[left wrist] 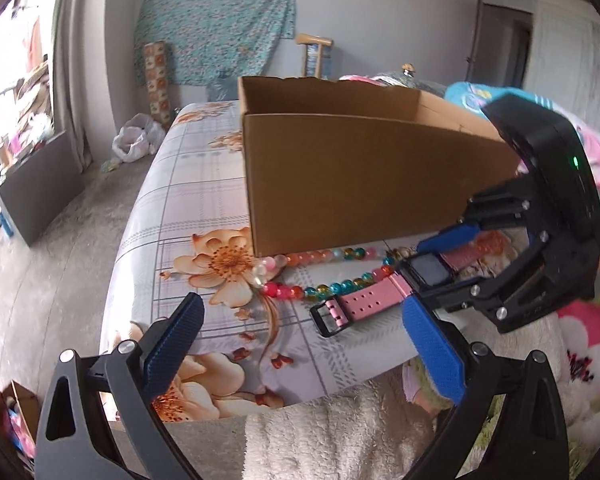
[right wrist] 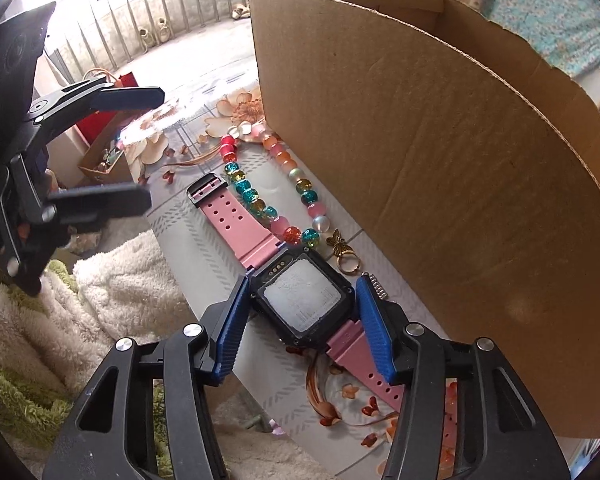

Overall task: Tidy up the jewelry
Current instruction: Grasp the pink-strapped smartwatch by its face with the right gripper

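While the right tool brackets the case of a pink-strapped watch on the floral bed sheet, its blue pads sit at the case's two sides, though actual pressing contact cannot be told; the strap's long axis runs crosswise between them. The left tool, spread wide and empty, hovers farther off, so the right one is plainly nearer. Just beyond the watch lie a beaded necklace and a small gold butterfly ring, against the wall of an open cardboard box, whose contents are hidden.
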